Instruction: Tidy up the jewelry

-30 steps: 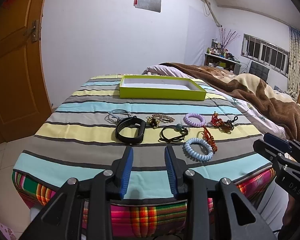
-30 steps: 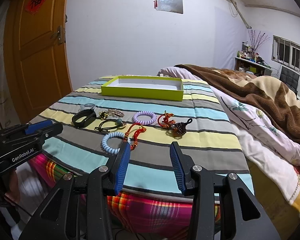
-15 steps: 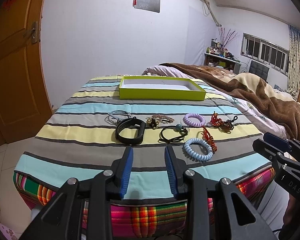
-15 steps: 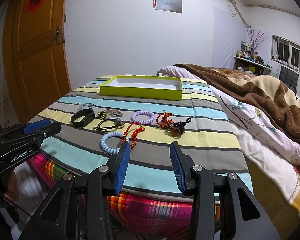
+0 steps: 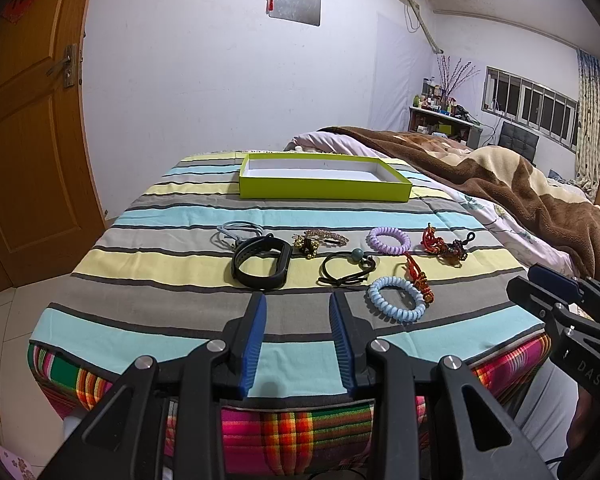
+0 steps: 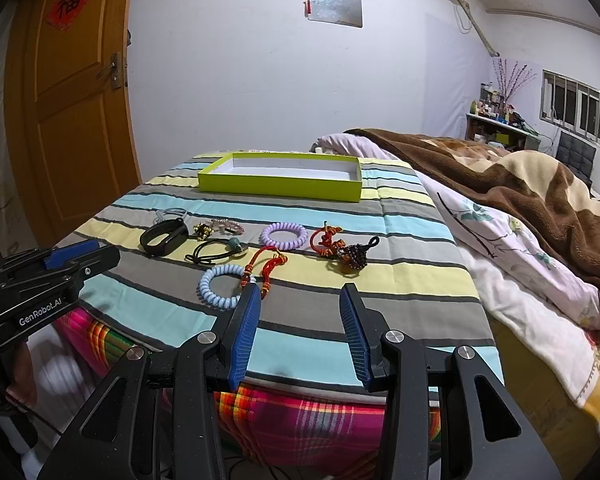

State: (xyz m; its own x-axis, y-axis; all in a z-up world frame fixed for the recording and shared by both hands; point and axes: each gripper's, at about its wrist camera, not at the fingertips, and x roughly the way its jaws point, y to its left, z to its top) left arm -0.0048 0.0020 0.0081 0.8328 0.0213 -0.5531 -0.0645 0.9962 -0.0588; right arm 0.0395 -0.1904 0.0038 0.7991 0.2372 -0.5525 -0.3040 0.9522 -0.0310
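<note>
Nearest to us, our left gripper [image 5: 298, 300] hangs over the near edge of the bed [image 5: 172, 272], its blue-padded jaws spread with nothing between them. Our right gripper [image 6: 300, 292] hangs beside it, jaws spread wider and likewise empty. In the right wrist view the left tool's body reads "GenRobot.AI"; in the left wrist view the right tool shows the letters "DAS".

Under the jaws the striped cover [image 5: 160, 336] is bare along the near edge, and below it a bright plaid cloth [image 5: 300, 424] hangs down the side.

Just beyond that bare strip lies the jewelry. Closest is a pale blue coil band [image 5: 396, 299], touching a red knotted cord [image 5: 418, 278]. Left of these sit a black hair tie with a teal bead [image 5: 346, 268] and a black wristband [image 5: 262, 262]. Behind them, in a loose row, are a grey-blue elastic [image 5: 236, 230], a gold-toned clip [image 5: 320, 240], a lilac coil band [image 5: 389, 240] and a red cord with a dark beaded charm [image 5: 446, 245].

Open striped cover separates this row from a shallow lime-green box [image 5: 324, 190], white inside and holding nothing, set well apart near the far end.

To the right a brown blanket [image 5: 500, 176] is heaped over a floral sheet [image 6: 520, 256]. At left stands a wooden door [image 6: 72, 92] with a red paper square bearing the character "福" [image 6: 73, 1].
</note>
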